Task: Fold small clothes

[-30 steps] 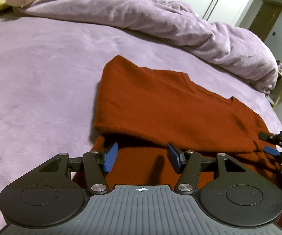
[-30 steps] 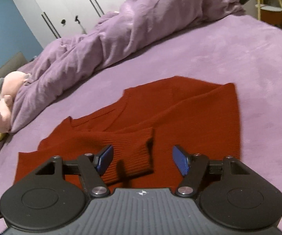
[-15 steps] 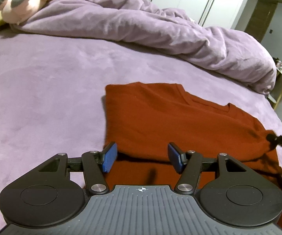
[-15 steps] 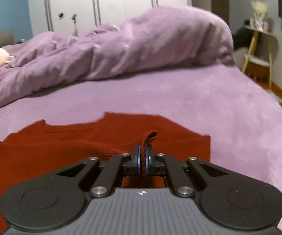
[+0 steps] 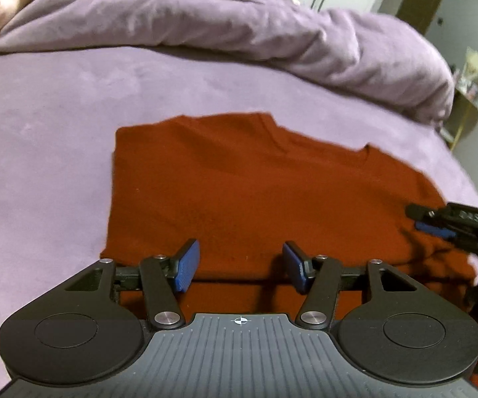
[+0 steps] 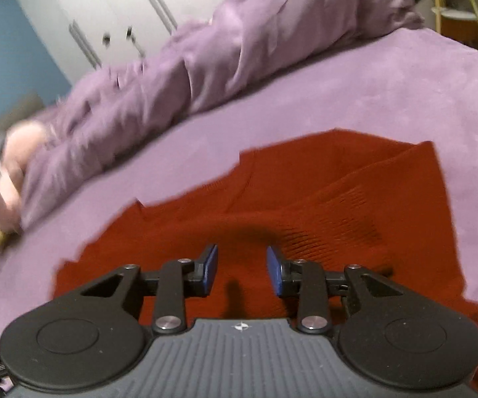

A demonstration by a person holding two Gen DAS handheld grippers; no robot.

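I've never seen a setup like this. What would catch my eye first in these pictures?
The rust-red sweater first: it lies partly folded in the middle of a purple bed, bright against it. Next, the two black hand-held grippers with blue pads, the left gripper and the right gripper, both open above the sweater's near edge. Behind lies a rumpled purple duvet.

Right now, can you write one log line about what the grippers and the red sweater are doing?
left gripper: open, empty, over folded edge | right gripper: just opened, nothing between pads | red sweater: flat on purple bed, sleeves folded in
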